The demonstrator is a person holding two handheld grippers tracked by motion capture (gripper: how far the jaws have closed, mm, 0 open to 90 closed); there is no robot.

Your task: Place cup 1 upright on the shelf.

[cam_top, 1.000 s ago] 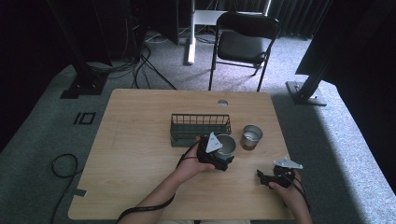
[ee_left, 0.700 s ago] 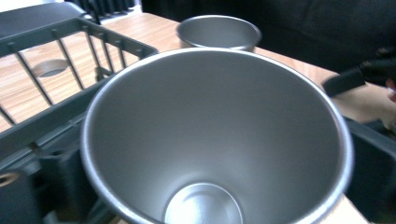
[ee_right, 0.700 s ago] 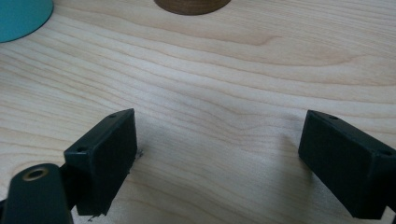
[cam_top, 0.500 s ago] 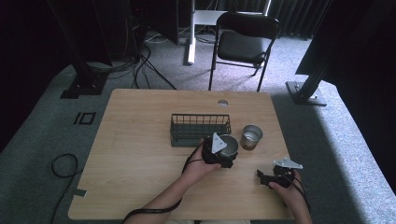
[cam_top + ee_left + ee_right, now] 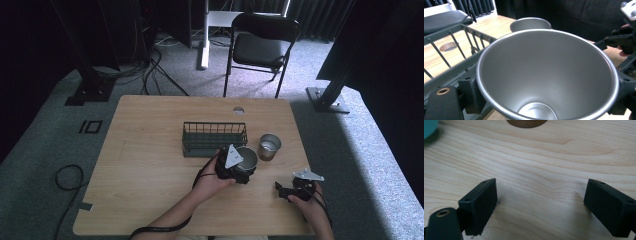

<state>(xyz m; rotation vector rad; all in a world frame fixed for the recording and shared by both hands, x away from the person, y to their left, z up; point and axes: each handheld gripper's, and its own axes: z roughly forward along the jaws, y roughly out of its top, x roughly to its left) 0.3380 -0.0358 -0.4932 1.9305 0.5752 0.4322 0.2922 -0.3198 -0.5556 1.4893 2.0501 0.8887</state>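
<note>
A steel cup [image 5: 246, 158] [image 5: 549, 75] sits between the jaws of my left gripper [image 5: 240, 170] [image 5: 546, 95], which is shut on it just in front of the wire rack [image 5: 214, 138] [image 5: 451, 50]. A second steel cup [image 5: 269, 146] [image 5: 530, 24] stands upright on the table to the right of the rack. My right gripper [image 5: 282, 190] [image 5: 541, 207] rests low over bare wood near the front right of the table, jaws wide apart with nothing between them.
The wooden table [image 5: 150, 165] has a round cable hole [image 5: 238, 110] near its far edge. A black folding chair [image 5: 262, 47] stands behind the table. Cables lie on the carpet at left [image 5: 65, 175].
My left gripper with the cup has edged slightly right and toward the rack. The right gripper has stayed put.
</note>
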